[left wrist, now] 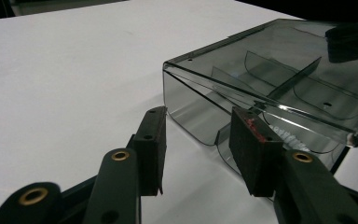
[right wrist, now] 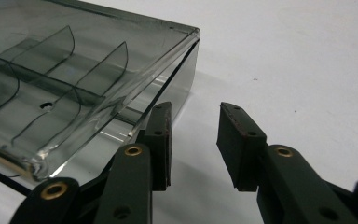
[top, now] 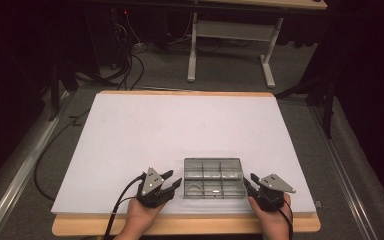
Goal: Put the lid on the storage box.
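A clear grey plastic compartment box (top: 213, 178) with its lid down lies on the white board (top: 180, 125) near the front edge. My left gripper (top: 172, 181) sits just left of the box, open. In the left gripper view my left gripper (left wrist: 198, 121) is empty, and the box's (left wrist: 270, 88) near corner lies just beyond the gap. My right gripper (top: 248, 181) sits at the box's right side, also open. In the right gripper view my right gripper (right wrist: 195, 112) has its left jaw beside the box's (right wrist: 74, 70) corner, with bare board between the jaws.
The white board rests on a wooden tabletop (top: 80, 227) whose rim shows at the front. Beyond the table are a dark floor with cables (top: 130, 65) and the white legs of another desk (top: 192, 50). Metal rails (top: 15, 175) run along both sides.
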Tool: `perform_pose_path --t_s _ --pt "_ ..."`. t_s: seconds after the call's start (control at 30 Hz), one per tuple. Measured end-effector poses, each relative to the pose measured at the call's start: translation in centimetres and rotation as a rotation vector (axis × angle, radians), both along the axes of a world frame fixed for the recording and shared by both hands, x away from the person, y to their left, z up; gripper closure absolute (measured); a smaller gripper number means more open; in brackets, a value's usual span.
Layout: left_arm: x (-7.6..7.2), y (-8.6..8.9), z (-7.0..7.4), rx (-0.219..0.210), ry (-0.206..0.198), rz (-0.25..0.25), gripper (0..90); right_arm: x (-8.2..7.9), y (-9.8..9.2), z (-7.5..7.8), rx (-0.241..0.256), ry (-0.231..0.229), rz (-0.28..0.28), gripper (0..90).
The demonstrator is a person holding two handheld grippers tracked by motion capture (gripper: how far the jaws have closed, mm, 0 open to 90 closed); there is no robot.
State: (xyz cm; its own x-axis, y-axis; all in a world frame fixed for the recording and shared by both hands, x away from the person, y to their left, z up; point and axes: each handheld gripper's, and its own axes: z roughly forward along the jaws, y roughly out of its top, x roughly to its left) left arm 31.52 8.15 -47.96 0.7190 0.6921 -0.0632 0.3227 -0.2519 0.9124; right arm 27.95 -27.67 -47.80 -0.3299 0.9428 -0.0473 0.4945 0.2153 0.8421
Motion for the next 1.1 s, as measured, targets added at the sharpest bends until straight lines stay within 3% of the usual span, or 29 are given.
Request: perform_pose_path --t_s 0.4,0.67,0.9,1.1 --pt "0.8 2.1 0.4 0.010 0.001 0.049 56.9 0.0 0.0 -0.9 -0.009 0.024 0.000 64.7" --pt "1.8 4.5 0.7 0.019 -0.002 0.109 56.2 0.2 -0.4 -0.9 -0.006 0.036 -0.009 64.3" --pt "3.5 8.3 0.7 0.068 0.009 0.211 53.6 0.8 -1.7 0.0 0.000 0.020 -0.049 59.8" --pt "5.2 11.9 0.6 0.173 0.019 0.313 49.1 2.1 -3.6 0.5 0.004 0.008 -0.110 56.4"
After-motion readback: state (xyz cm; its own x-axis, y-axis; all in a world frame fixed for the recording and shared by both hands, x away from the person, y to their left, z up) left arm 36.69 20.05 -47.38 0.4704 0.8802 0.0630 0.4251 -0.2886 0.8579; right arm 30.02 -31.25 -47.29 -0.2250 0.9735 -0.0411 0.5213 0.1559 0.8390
